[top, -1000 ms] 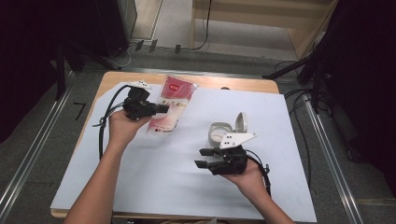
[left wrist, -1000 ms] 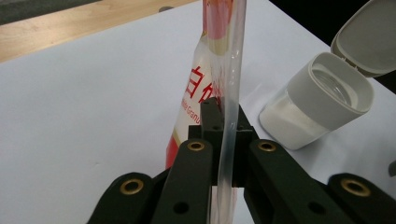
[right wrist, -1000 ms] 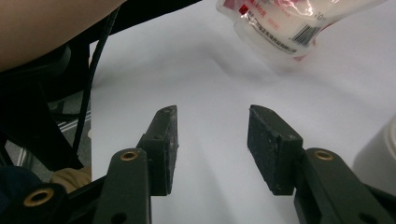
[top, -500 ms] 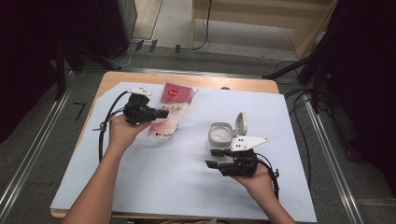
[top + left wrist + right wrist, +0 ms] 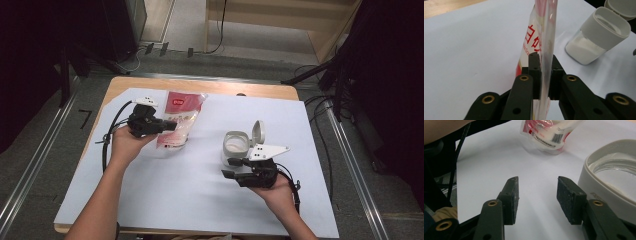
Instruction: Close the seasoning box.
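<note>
From above, left claw point(image 5: 172, 126) pinches the sugar bag point(image 5: 178, 122) near the back-left of the white-papered worktop point(image 5: 150, 195); bag leans, top toward the far edge, bottom resting on the paper. Right claw point(image 5: 227, 167) hangs in front of the white container point(image 5: 235, 145), jaws apart with nothing between them; container's flip lid point(image 5: 258, 132) stands up, white powder inside. Bag and container are well apart.

Left claw view: both black jaws sit against the clear bag point(image 5: 544, 50) edge-on, plastic sandwiched between the pads point(image 5: 535, 72), red print visible on the left face. Jaws have just been easing open a bit, yet the film is gripped between them. Container point(image 5: 599, 37) stands off to the upper right on the paper.

Right claw view: claw point(image 5: 537, 188) released, wide gap over bare paper. Container rim point(image 5: 594, 187) just beside the right-hand jaw, touching or not I cannot tell. Bag point(image 5: 549, 132) farther off at top, barcode facing.
</note>
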`<state>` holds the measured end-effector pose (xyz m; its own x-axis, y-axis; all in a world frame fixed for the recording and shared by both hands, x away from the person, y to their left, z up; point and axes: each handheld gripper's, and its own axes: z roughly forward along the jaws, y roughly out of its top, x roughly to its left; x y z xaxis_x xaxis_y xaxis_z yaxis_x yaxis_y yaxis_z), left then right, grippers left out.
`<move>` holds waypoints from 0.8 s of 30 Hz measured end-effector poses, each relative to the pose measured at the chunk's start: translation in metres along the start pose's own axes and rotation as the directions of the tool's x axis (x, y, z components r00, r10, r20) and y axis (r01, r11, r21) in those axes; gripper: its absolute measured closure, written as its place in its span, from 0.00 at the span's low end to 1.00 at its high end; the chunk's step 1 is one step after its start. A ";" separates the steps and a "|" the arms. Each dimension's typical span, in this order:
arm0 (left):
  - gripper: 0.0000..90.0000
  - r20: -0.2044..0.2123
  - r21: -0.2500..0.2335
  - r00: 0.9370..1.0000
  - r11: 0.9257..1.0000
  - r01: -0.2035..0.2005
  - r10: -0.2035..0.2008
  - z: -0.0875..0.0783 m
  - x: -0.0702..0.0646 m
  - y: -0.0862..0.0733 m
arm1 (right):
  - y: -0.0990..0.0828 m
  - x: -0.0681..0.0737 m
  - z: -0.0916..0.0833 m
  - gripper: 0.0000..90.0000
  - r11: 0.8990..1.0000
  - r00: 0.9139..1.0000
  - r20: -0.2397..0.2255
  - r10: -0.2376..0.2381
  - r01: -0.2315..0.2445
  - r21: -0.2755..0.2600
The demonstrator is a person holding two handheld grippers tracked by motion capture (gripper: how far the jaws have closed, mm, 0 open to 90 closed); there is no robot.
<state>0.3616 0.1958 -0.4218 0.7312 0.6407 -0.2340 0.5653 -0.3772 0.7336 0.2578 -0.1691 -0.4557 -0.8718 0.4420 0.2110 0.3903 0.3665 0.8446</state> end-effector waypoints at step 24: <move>0.90 0.018 -0.020 0.999 0.999 -0.026 0.026 -0.022 -0.006 -0.026 | 0.002 0.004 0.006 0.59 1.000 1.000 -0.008 -0.014 0.014 0.009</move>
<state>0.3340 0.2165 -0.4252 0.7525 0.6185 -0.2261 0.5383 -0.3798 0.7523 0.2573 -0.1617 -0.4560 -0.8794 0.4305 0.2032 0.3808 0.3799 0.8430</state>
